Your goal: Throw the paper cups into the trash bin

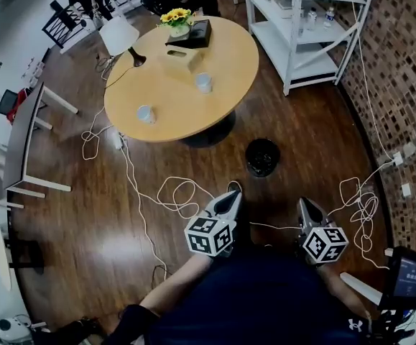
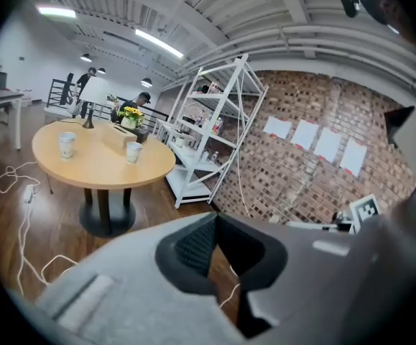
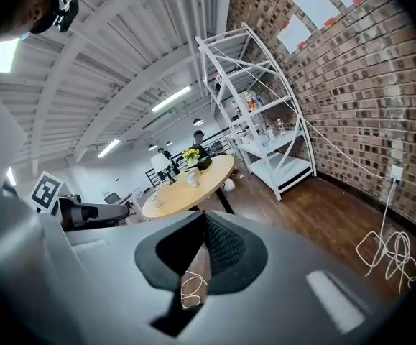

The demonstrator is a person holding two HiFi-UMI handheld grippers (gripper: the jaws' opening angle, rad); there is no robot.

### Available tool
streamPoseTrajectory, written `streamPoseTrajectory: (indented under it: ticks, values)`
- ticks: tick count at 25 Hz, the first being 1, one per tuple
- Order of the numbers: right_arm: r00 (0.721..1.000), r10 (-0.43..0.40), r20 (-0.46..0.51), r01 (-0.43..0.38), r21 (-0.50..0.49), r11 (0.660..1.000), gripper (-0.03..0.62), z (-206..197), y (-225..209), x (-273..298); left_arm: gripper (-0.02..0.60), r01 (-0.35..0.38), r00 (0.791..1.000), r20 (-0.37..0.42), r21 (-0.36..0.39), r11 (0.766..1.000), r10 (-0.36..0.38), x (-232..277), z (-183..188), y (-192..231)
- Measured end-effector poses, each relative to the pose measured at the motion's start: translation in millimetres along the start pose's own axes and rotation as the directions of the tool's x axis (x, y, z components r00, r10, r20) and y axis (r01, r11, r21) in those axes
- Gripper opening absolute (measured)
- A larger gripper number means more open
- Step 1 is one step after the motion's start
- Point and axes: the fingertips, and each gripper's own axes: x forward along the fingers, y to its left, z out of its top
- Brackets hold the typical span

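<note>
Two white paper cups stand on the round wooden table (image 1: 229,85): one near its front left edge (image 1: 145,113), the other toward the middle right (image 1: 204,83). A black trash bin (image 1: 263,157) sits on the floor in front of the table. My left gripper (image 1: 232,191) and right gripper (image 1: 302,202) are held low near my body, well short of the table, both shut with nothing in them. The left gripper view shows both cups (image 2: 67,144) (image 2: 133,152) far off beyond the closed tips (image 2: 215,218). In the right gripper view the cups (image 3: 192,179) (image 3: 156,200) are also distant.
The table also carries a tissue box (image 1: 179,58), a flower pot (image 1: 177,19), a black box (image 1: 190,34) and a white lamp (image 1: 119,36). White cables (image 1: 172,192) loop over the wood floor. A white shelf unit (image 1: 301,27) stands by the brick wall at right.
</note>
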Motion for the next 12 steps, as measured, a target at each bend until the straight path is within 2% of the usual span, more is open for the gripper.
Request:
streamPoseTrajectory:
  ticks: [4, 7, 10, 12]
  values:
    - [0.998, -0.055, 0.027, 0.055, 0.000, 0.998, 0.011, 28, -25, 48, 0.003, 0.057, 0.997, 0.048, -0.019, 0.998, -0.056, 56, 36, 33]
    - [0.993, -0.112, 0.030, 0.112, -0.007, 0.994, 0.011, 58, -36, 92, 0.003, 0.080, 0.996, 0.033, 0.032, 0.996, -0.081, 101, 71, 65]
    - [0.990, -0.137, 0.031, 0.138, -0.036, 0.990, 0.011, 90, -31, 135, 0.005, 0.070, 0.997, 0.010, 0.093, 0.993, -0.071, 141, 109, 108]
    - [0.988, -0.151, 0.040, 0.153, -0.047, 0.987, 0.011, 108, -28, 160, 0.005, 0.035, 0.999, -0.005, 0.102, 0.994, -0.035, 162, 132, 144]
